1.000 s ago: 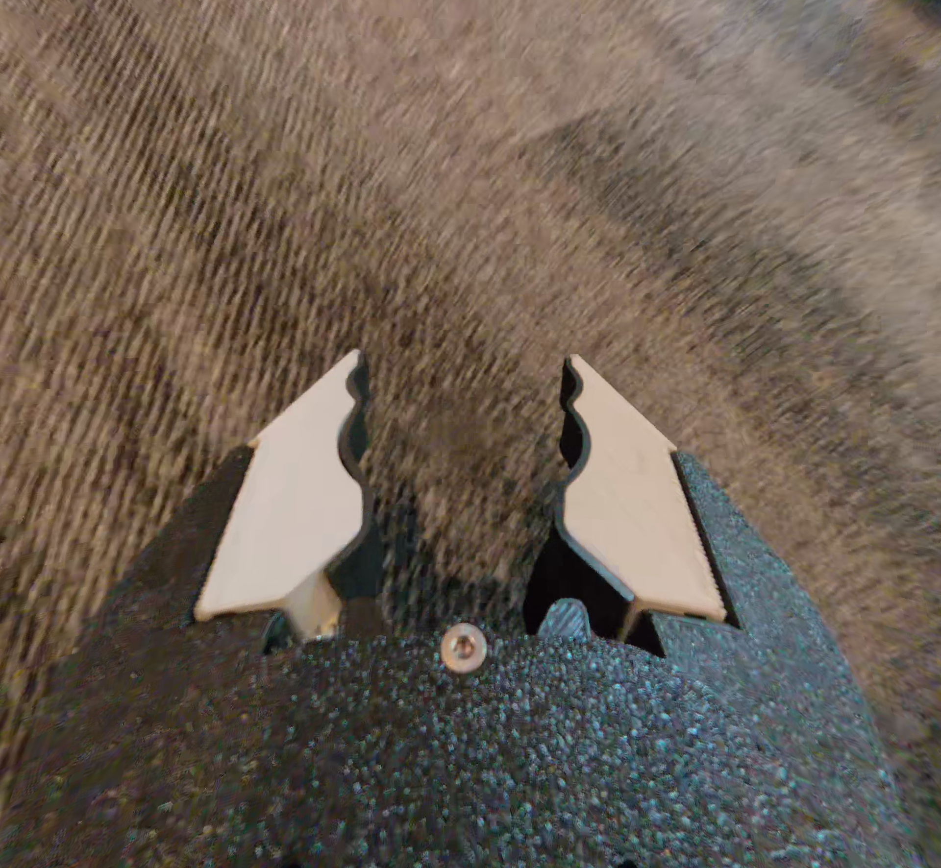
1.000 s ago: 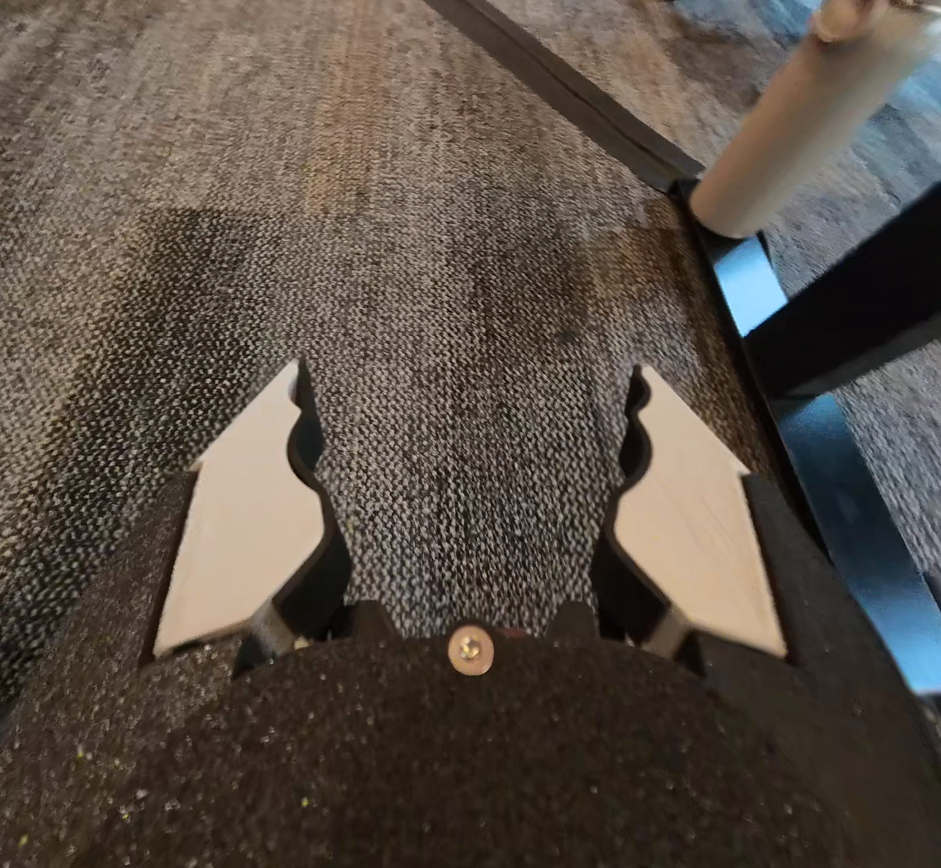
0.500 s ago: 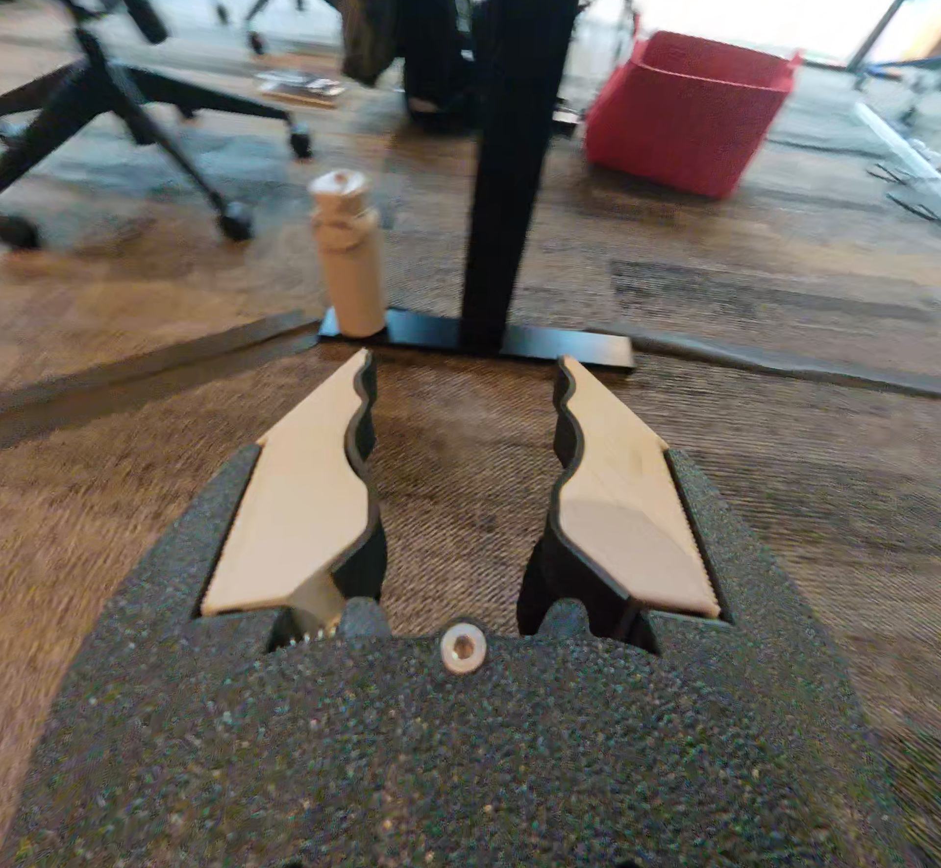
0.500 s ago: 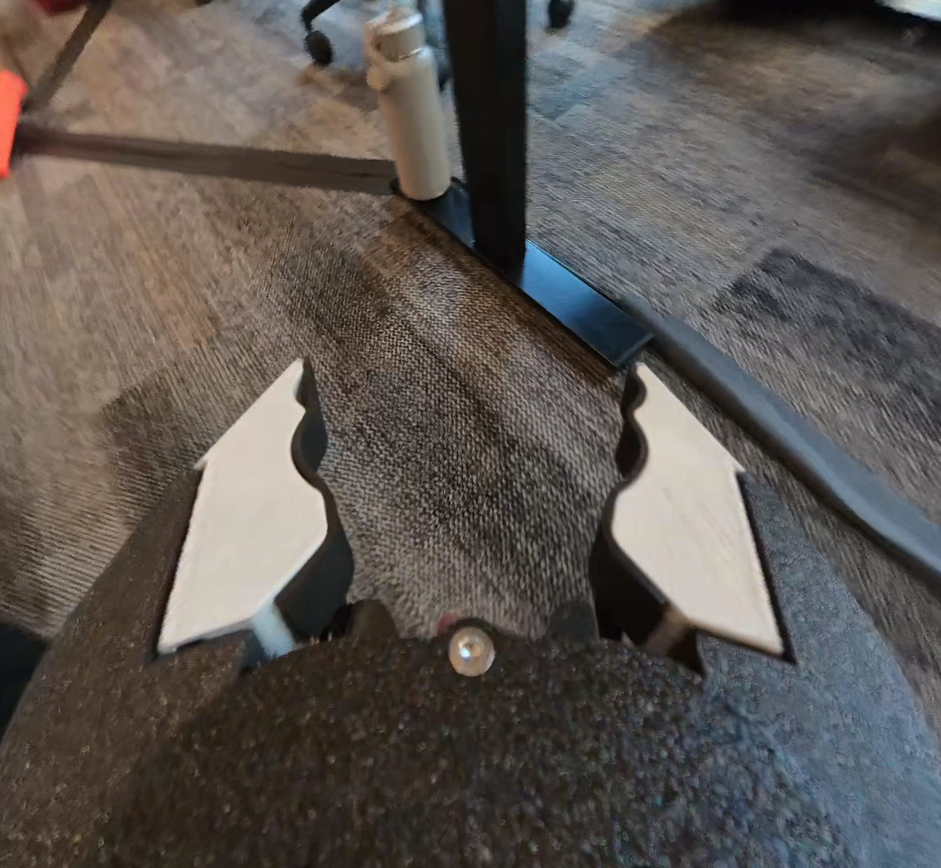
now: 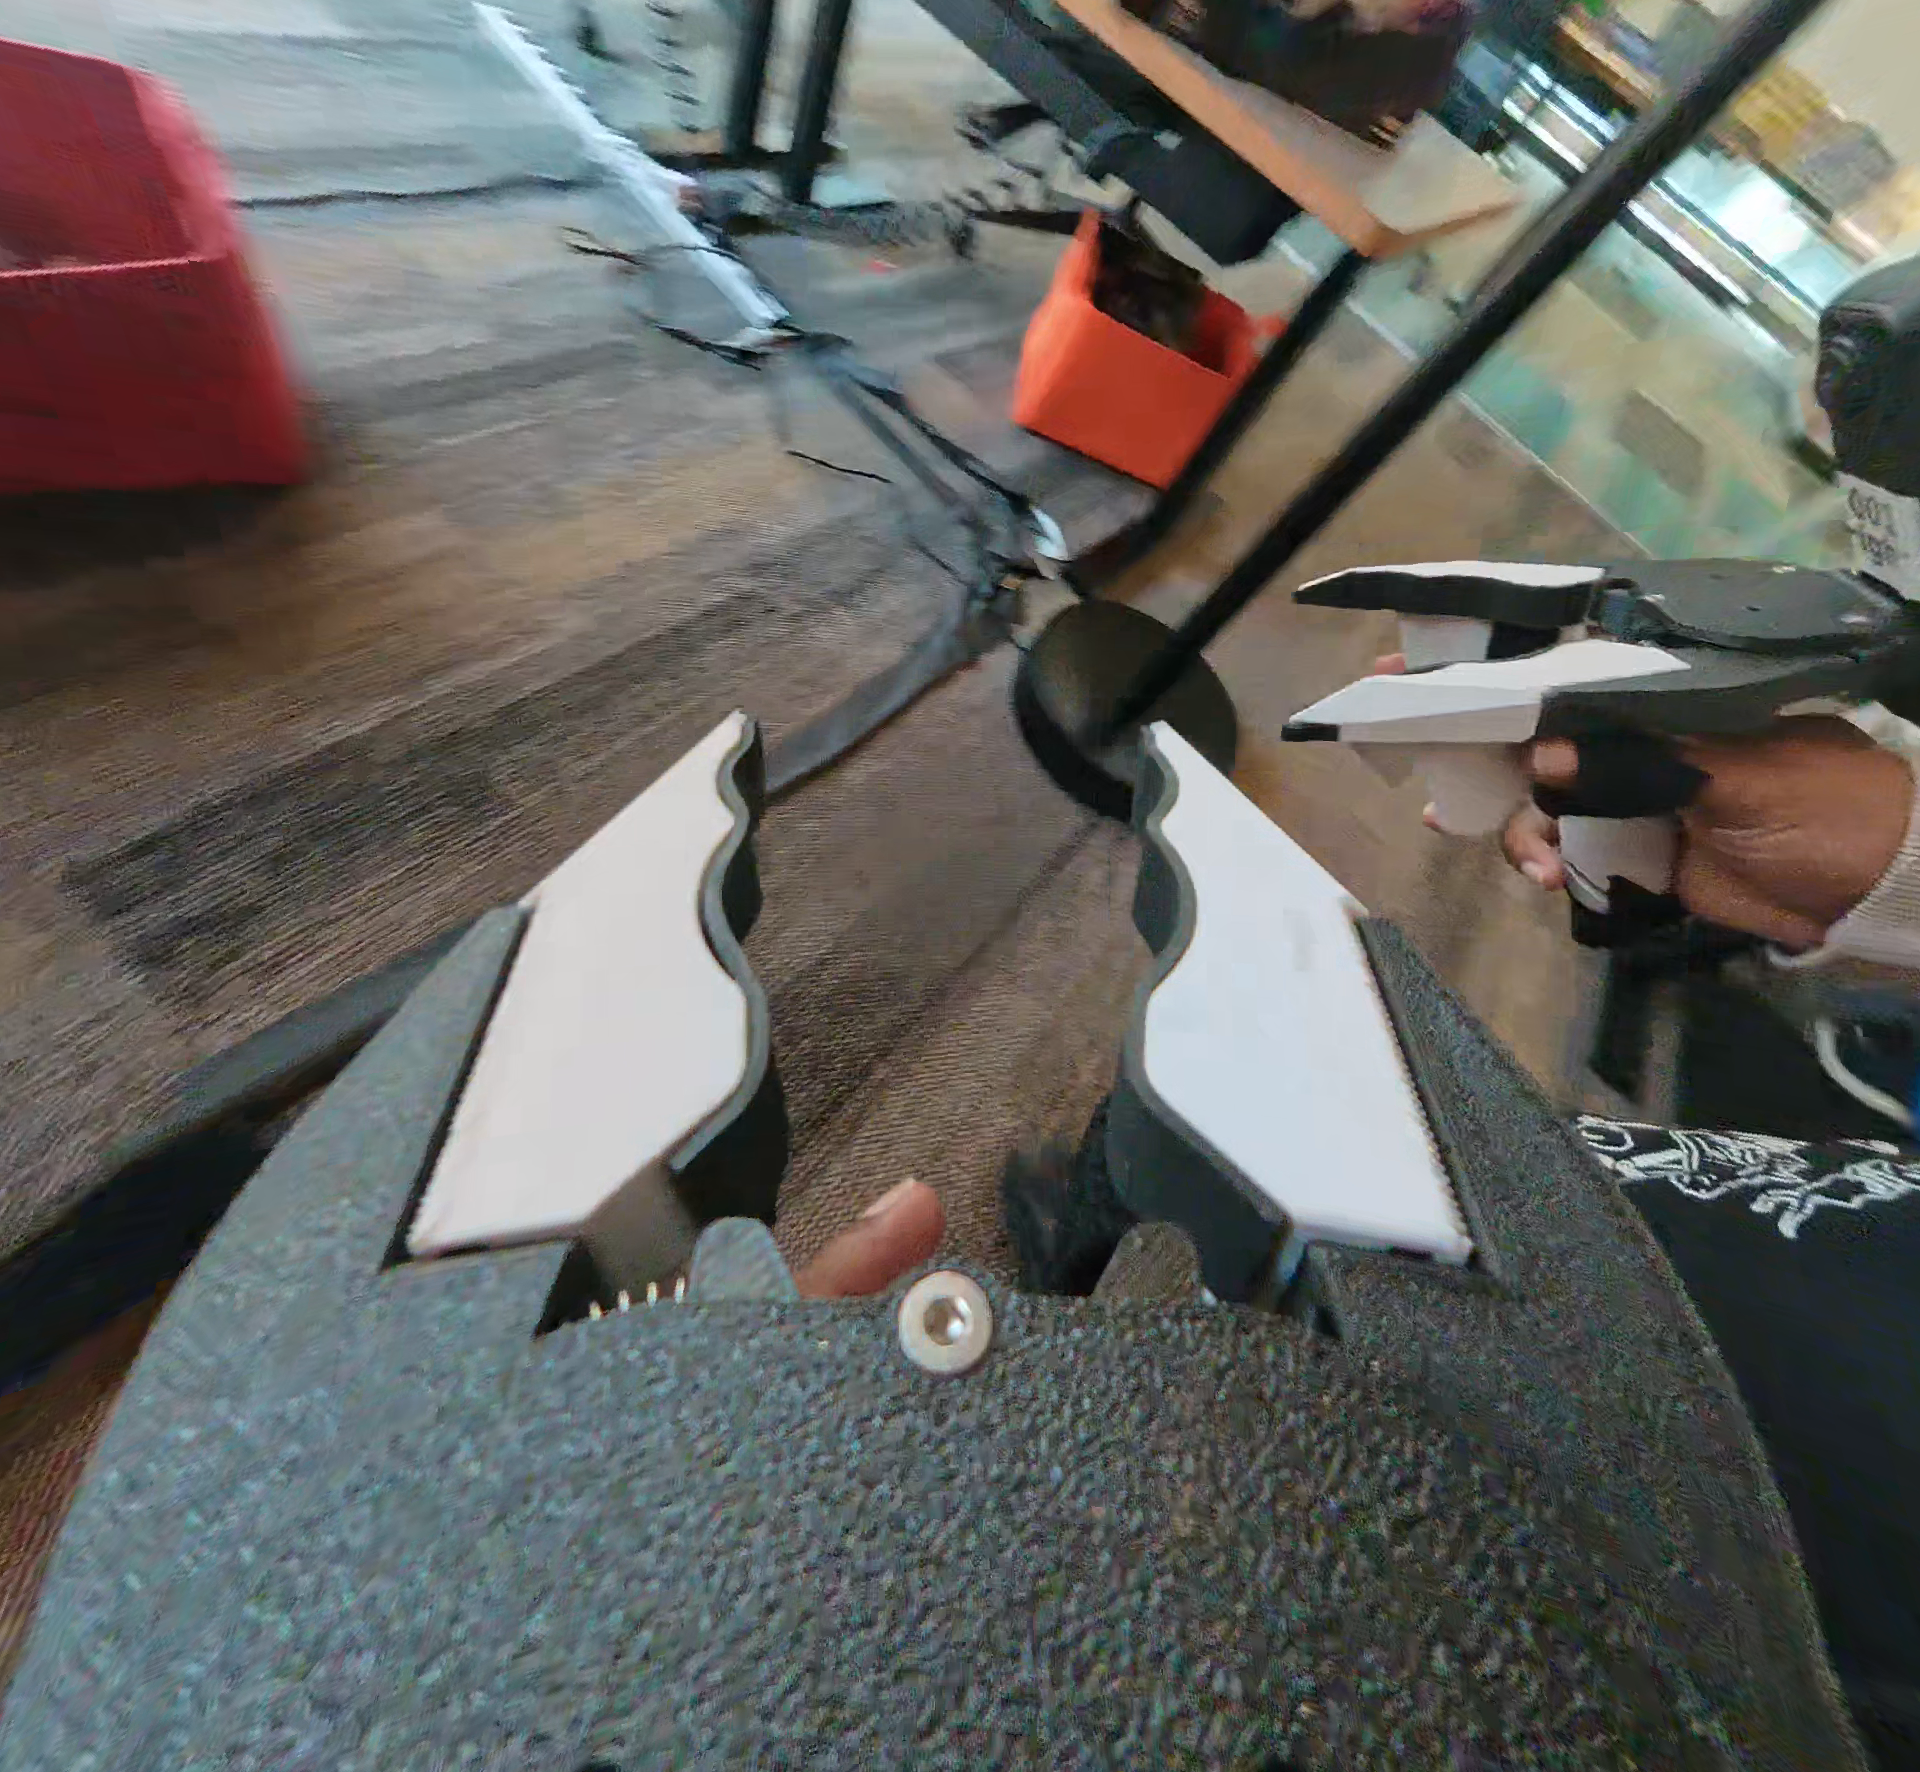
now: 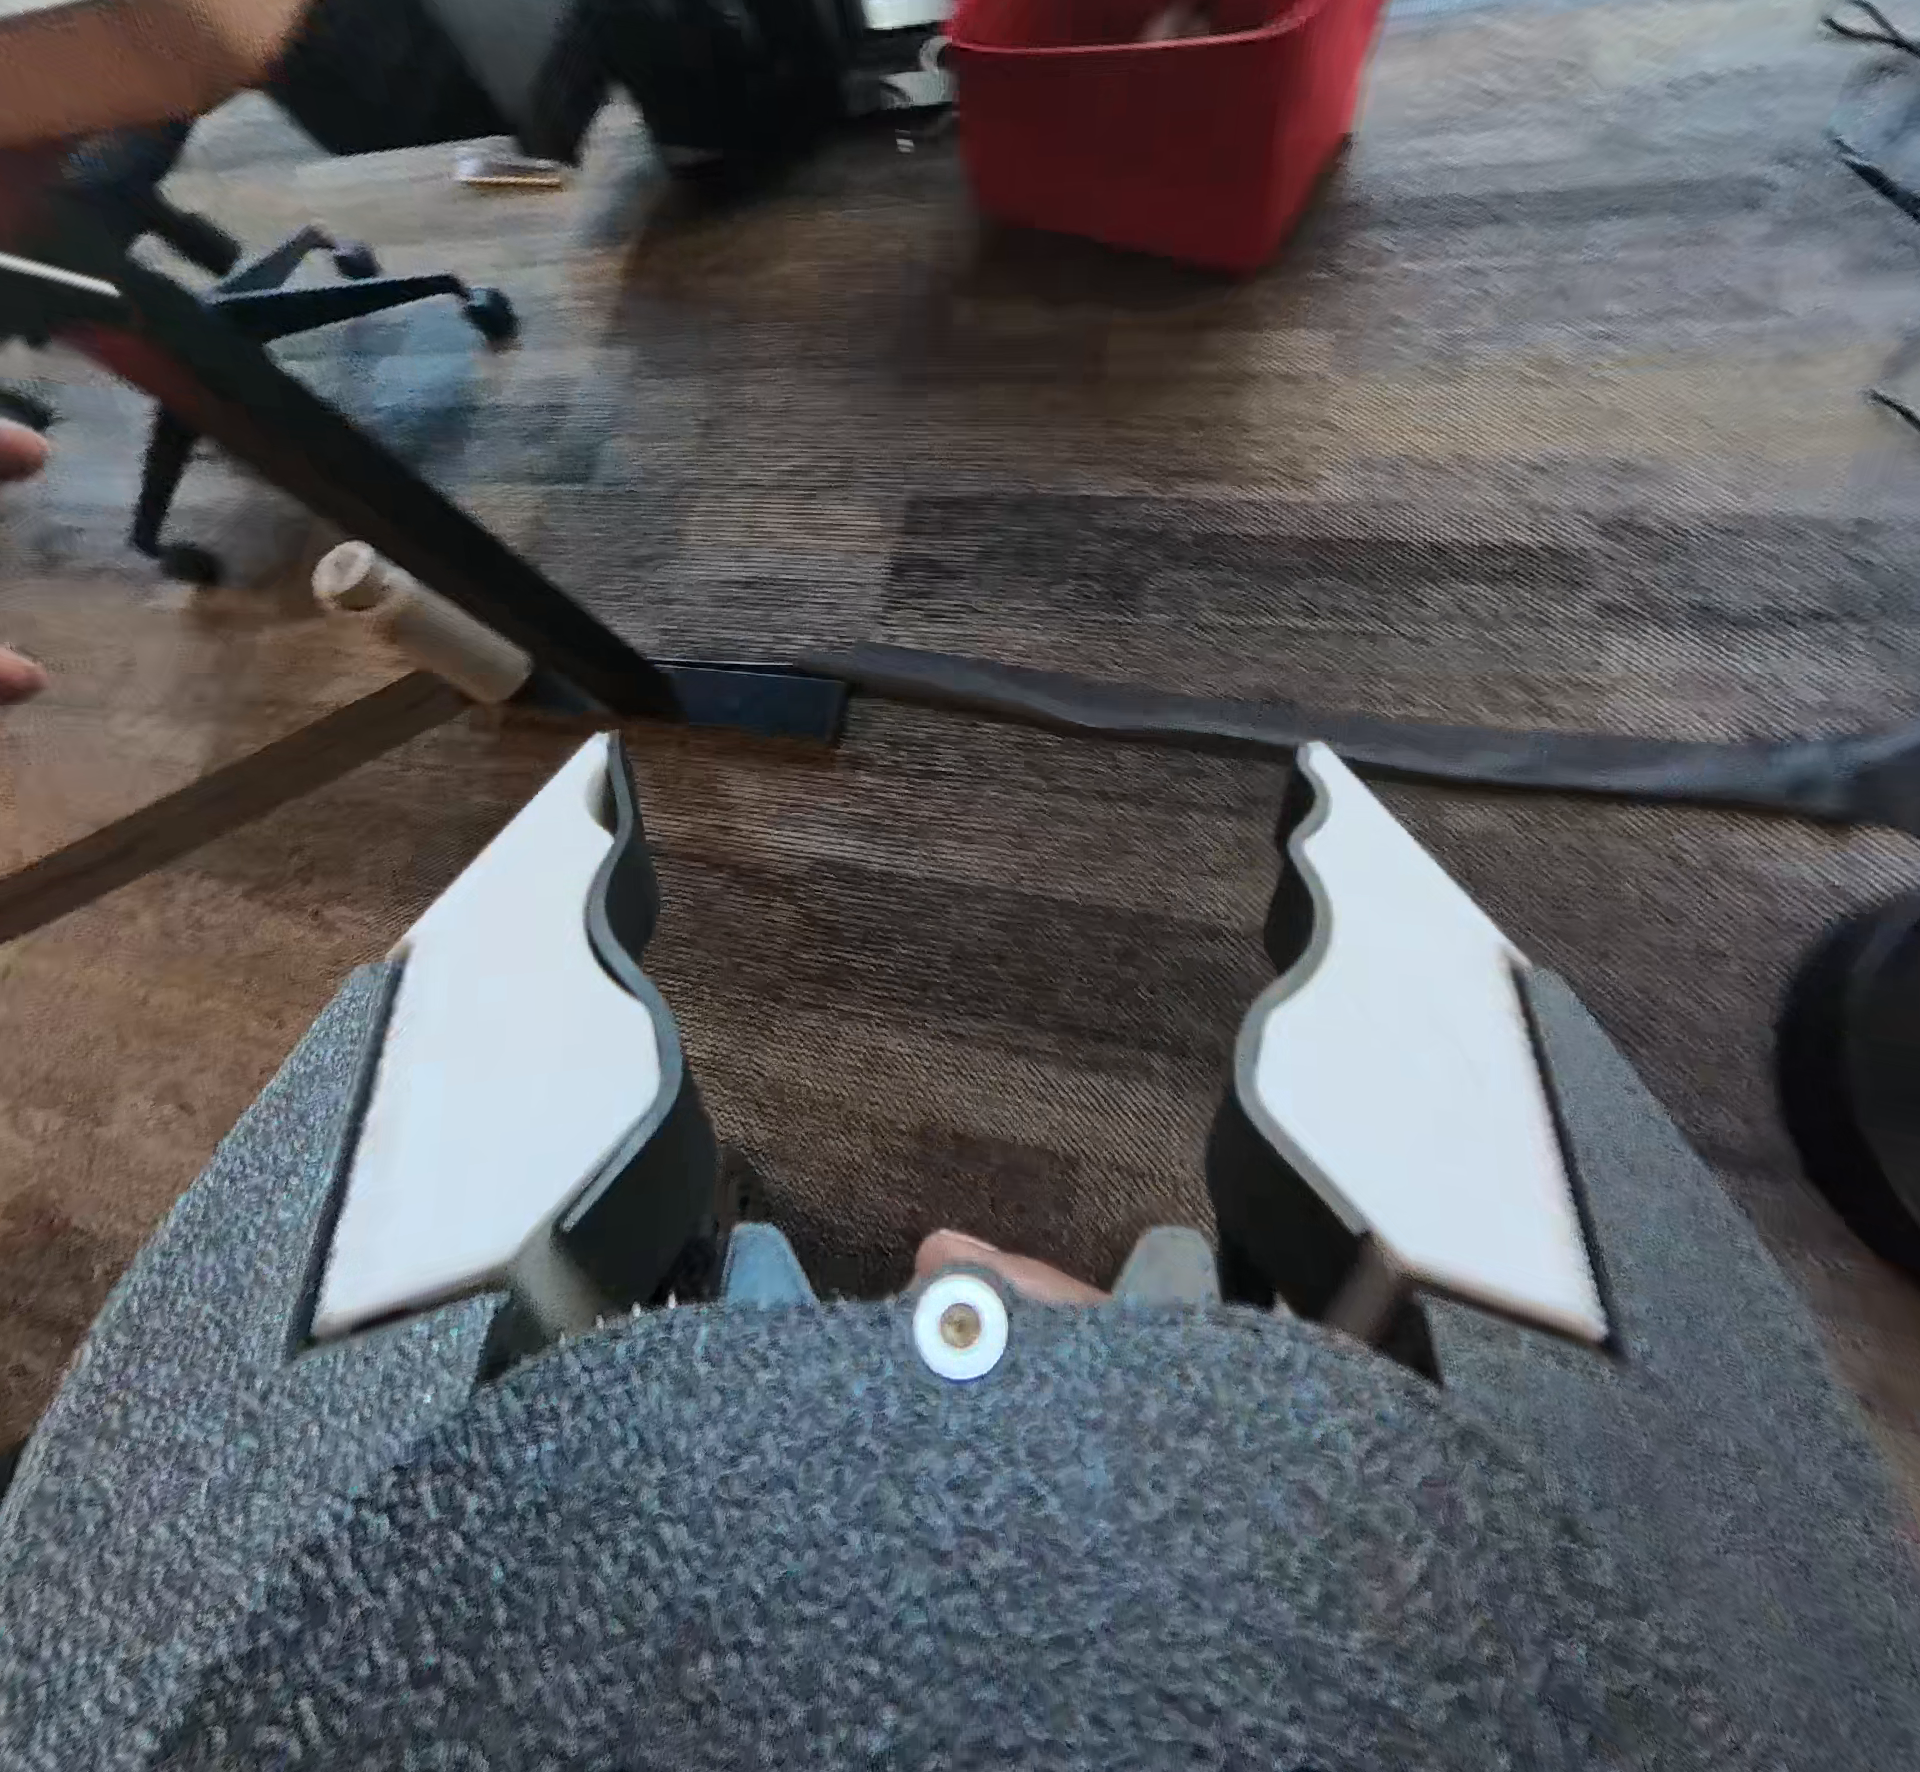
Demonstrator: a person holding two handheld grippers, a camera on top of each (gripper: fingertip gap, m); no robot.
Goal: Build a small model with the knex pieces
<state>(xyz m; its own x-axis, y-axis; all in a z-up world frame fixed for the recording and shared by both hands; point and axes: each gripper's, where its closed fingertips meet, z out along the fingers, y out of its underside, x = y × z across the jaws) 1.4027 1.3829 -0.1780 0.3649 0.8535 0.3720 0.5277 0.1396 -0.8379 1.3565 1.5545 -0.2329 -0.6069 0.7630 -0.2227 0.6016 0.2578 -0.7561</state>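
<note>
Hovering released over carpet point(image 6: 1039, 475), left gripper point(image 5: 940, 756) and right gripper point(image 6: 956, 766) grasp nothing.

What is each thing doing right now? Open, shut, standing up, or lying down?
Left gripper: open, holding nothing, above the carpet.
Right gripper: open, holding nothing, above the carpet.
Red fabric bin: upright on the carpet, top open.
Orange box: on the floor, top open.
Cream-coloured bottle: capped, beside the black desk leg.
</note>
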